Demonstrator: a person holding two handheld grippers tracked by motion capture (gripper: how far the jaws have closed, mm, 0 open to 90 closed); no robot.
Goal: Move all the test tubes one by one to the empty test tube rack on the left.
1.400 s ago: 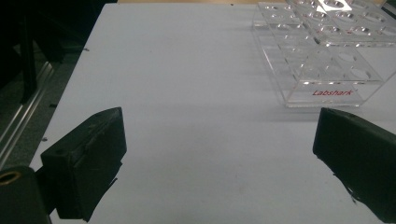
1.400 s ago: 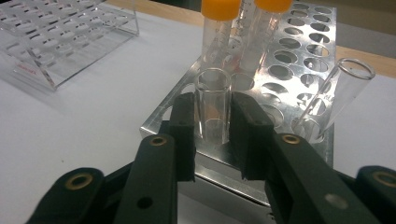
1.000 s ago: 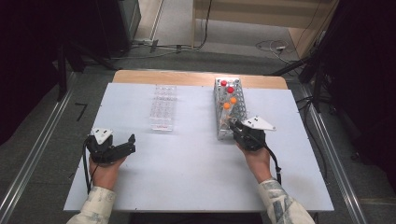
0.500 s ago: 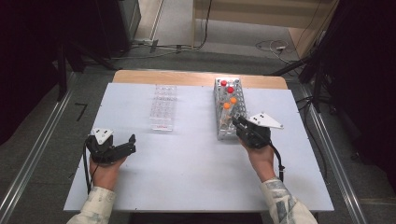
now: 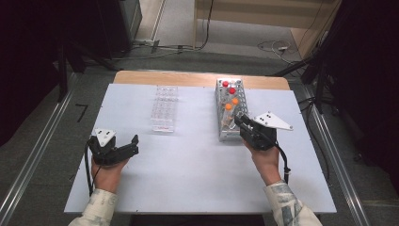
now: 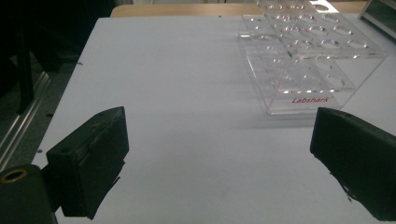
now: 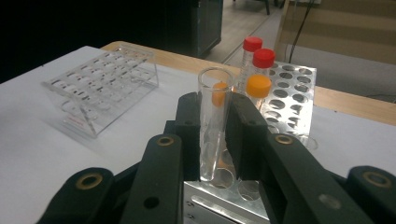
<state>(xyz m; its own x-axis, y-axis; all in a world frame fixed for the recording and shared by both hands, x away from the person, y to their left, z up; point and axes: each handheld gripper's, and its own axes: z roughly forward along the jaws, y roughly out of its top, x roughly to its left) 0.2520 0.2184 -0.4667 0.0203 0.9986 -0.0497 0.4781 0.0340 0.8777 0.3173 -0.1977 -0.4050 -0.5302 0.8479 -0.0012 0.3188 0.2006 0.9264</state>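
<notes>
White surface [image 5: 188,179], wooden strip along its far edge. Clear acrylic rack [image 5: 164,108] sits far-left of centre, empty wells, red "Labshark" label on its near face in the left gripper view [image 6: 299,60]. Metal perforated rack [image 5: 230,110] stands right of centre, well apart from the clear one. It carries two red-capped tubes [image 5: 228,87] at its far end and two orange-capped tubes [image 5: 231,103] nearer the middle; in the right gripper view the red caps [image 7: 259,51] and an orange cap [image 7: 258,85] stand just behind the tongs' tips. Dark floor, rails and cables around the surface.

Right tongs [image 5: 241,121] hover at the near end of the metal rack, clamped on a clear uncapped tube [image 7: 212,126]. Tube stands upright between the two black jaws, both pressing its sides, open mouth above the jaw tips, bottom end just over the rack's holes [image 7: 289,102]; whether it touches the rack is hard to tell. Capped tubes crowd the far side of it, nothing on the near side.

Left tongs [image 5: 131,145] rest low at the near left, jaws spread wide, nothing between them [image 6: 219,158]. Clear rack lies beyond them to the far right, apart.
</notes>
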